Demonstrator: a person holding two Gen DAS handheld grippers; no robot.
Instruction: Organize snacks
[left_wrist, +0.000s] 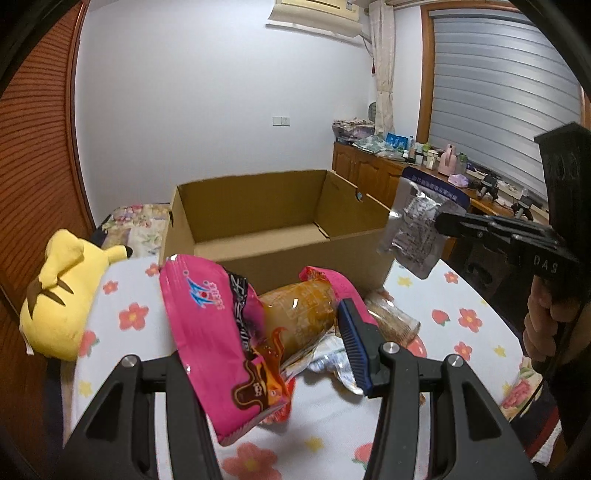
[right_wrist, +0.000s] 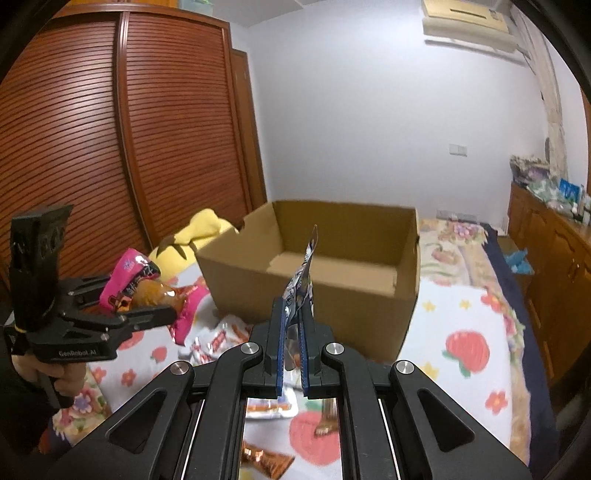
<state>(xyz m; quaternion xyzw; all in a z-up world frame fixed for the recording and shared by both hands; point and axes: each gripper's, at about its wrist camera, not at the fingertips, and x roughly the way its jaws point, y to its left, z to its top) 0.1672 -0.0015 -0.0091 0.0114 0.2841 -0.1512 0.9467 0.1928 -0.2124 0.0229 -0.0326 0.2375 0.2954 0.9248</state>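
Two tongs, left (left_wrist: 280, 354) clamping one pink snack bag (left_wrist: 221, 332), right (right_wrist: 291, 354) clamping one silver packet (right_wrist: 301, 288).

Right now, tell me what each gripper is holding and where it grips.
Left gripper clamps the pink snack bag across its lower middle. Right gripper pinches the silver packet by its bottom edge.

There is one open brown cardboard box (left_wrist: 280, 236) at 12 o'clock, one soft yellow plush toy (left_wrist: 59, 291) at 9 o'clock, and two black grippers.
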